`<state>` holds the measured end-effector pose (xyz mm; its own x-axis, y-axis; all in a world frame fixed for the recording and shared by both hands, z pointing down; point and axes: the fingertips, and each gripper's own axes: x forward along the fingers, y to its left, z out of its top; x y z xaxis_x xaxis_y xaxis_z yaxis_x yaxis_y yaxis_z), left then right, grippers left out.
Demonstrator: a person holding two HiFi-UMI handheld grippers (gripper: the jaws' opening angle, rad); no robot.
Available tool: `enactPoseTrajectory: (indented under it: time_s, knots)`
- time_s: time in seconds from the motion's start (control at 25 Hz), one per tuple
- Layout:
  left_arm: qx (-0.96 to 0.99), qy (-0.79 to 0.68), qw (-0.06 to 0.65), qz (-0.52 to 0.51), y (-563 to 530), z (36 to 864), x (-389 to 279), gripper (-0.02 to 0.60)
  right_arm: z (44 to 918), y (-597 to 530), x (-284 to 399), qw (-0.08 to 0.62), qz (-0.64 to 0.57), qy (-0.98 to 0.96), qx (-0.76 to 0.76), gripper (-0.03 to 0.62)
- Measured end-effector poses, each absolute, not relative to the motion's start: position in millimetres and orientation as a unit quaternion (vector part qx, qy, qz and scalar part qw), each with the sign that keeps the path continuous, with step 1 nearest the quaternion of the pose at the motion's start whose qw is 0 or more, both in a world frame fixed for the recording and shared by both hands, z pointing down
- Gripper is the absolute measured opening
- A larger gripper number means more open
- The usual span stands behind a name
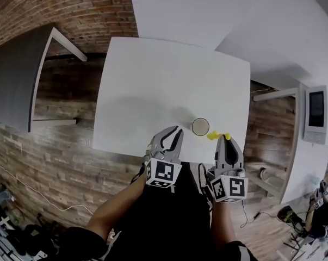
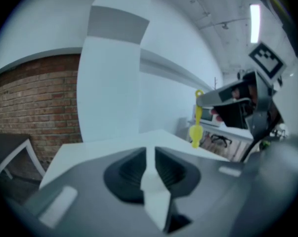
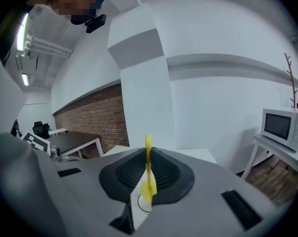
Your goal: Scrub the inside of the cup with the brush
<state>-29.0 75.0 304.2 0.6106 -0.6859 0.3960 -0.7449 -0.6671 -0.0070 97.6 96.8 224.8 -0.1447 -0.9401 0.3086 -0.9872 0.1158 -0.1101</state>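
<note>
A small cup [image 1: 200, 126] stands upright near the front edge of the white table [image 1: 164, 80]. My right gripper [image 1: 227, 138] is just to the right of the cup and is shut on a yellow brush [image 1: 214, 136], whose head points toward the cup. In the right gripper view the brush [image 3: 149, 181] stands clamped between the pads, and the cup's rim [image 3: 141, 201] shows below it. My left gripper [image 1: 176, 129] hovers left of the cup. Its jaws stand a narrow gap apart with nothing between them [image 2: 150, 154]. From the left gripper view the brush [image 2: 196, 127] hangs at the right.
A dark grey table [image 1: 17, 80] stands to the left, by the brick wall. At the right a microwave [image 1: 316, 113] sits on a white shelf. Cables and gear lie on the wooden floor at the lower left and right. A white pillar [image 3: 144, 83] rises behind the table.
</note>
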Motion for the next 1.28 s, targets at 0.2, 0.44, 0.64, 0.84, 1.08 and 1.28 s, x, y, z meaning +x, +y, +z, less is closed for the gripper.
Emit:
enactPoseTrajectory:
  time_s: [0.2, 0.44, 0.64, 0.84, 1.08, 1.28]
  knots:
    - [0.901, -0.394, 0.049, 0.174, 83, 273, -40, 0.036, 199, 115, 89, 0.072, 0.131, -0.752, 0.642, 0.030]
    - [0.896, -0.415, 0.038, 0.155, 90, 241, -49, 0.005, 184, 131, 79, 0.049, 0.121, -0.770, 0.625, 0.029]
    - [0.895, -0.424, 0.023, 0.137, 97, 213, -45, 0.003, 171, 133, 83, 0.027, 0.105, -0.778, 0.619, 0.029]
    - [0.893, -0.430, 0.018, 0.134, 104, 201, -35, 0.003, 169, 135, 99, 0.031, 0.119, -0.771, 0.625, 0.029]
    - [0.884, -0.449, 0.000, 0.132, 107, 192, -19, 0.003, 169, 145, 110, 0.033, 0.119, -0.784, 0.608, 0.029]
    - [0.880, -0.452, -0.004, 0.145, 110, 195, -11, 0.003, 171, 148, 114, 0.038, 0.115, -0.791, 0.599, 0.029]
